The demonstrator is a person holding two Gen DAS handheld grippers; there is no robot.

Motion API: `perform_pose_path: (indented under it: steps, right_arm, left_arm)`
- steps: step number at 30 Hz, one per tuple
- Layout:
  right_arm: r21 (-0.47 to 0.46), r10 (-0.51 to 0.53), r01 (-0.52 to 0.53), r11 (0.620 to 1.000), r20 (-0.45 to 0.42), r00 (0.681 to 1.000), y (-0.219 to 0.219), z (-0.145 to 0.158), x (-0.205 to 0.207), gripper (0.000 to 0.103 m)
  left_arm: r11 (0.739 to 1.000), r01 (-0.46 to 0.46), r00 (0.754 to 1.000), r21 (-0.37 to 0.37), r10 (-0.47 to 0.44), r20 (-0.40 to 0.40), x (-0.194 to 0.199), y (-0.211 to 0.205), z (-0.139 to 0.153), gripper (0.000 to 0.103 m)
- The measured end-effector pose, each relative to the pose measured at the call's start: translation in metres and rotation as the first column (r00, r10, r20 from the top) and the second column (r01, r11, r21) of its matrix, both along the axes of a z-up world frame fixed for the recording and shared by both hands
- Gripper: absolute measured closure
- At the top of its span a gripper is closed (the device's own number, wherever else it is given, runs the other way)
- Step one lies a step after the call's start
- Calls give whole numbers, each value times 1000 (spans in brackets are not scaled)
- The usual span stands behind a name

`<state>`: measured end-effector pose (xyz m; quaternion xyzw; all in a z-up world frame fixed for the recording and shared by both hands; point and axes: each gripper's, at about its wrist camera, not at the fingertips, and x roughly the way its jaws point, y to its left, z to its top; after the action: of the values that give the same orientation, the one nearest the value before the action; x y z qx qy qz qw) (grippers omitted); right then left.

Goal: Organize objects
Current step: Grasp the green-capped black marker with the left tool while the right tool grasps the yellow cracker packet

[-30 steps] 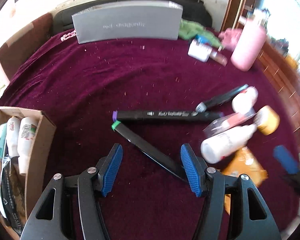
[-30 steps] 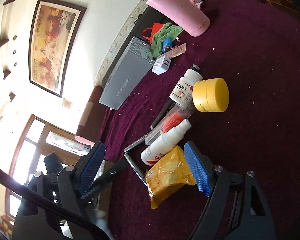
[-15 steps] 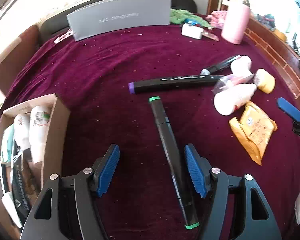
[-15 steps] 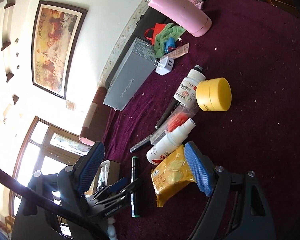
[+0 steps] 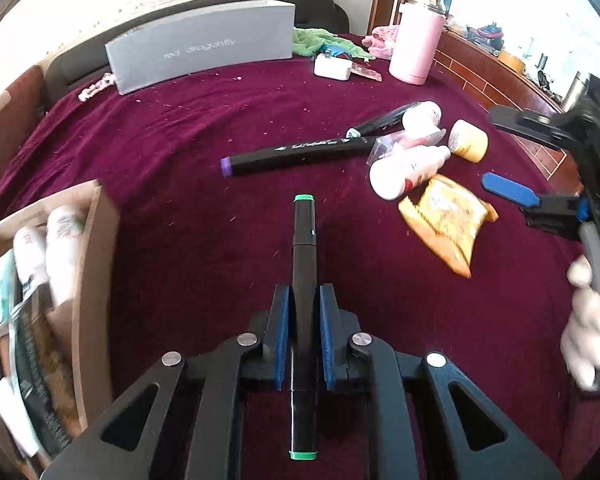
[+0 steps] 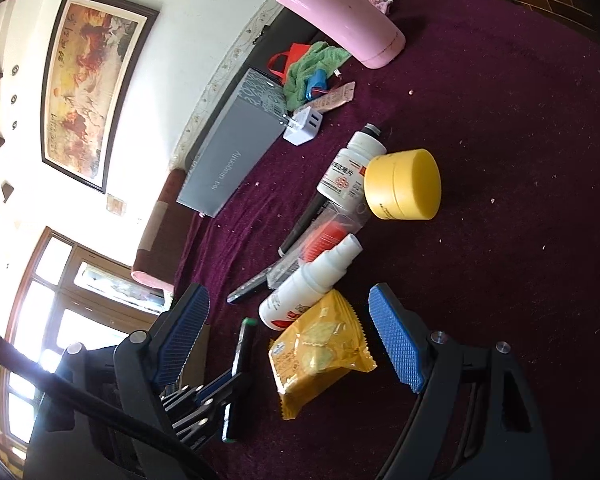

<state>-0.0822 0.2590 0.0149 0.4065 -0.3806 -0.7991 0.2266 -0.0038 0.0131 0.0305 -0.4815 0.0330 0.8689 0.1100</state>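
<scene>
At the far left of the left wrist view stands a cardboard box (image 5: 96,280) with white bottles and packets inside, on the maroon-covered surface (image 5: 180,140). In the middle, the left gripper (image 5: 304,312) is clamped on a black marker (image 5: 305,248) with green ends, its blue pads pressed to the barrel; the marker points away from the camera. Beyond it lies a second black marker (image 5: 296,156) with a purple end. Behind that, a grey box (image 5: 204,46) stands at the back. To the right lie a white spray bottle (image 5: 408,168), a yellow snack packet (image 5: 448,216) just beside it, and a yellow jar (image 5: 468,146); a pink flask (image 5: 416,50) stands farther back. At the far right, the right gripper (image 6: 288,336), held by a hand (image 5: 588,320), has its jaws wide and empty, with the packet lying on the surface between and beyond them.
</scene>
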Motion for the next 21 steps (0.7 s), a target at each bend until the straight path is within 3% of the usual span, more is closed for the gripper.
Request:
perform_pose_path:
  steps: [4,13,18,21]
  right_arm:
    - [24,8,-8,1000,11,1000,-4,-2,0,21]
    - [123,35,-37,992,22,999,-21,-6,-1,21]
    - [212,83,-82,974,1,997,-39,-2,2,21]
    - [327,103,-90,941,-21,994,-54,2,5,21]
  left_arm:
    - [999,26,1000,-42,-27,-12,21,0,-1,92]
    - [998,2,999,-70,-5,-46,25,5,-12,92]
    - [999,1,998,-40,-4,-60,28,1,-13,92]
    - [999,19,1000,30,-18,-21,31,-6,-10,92]
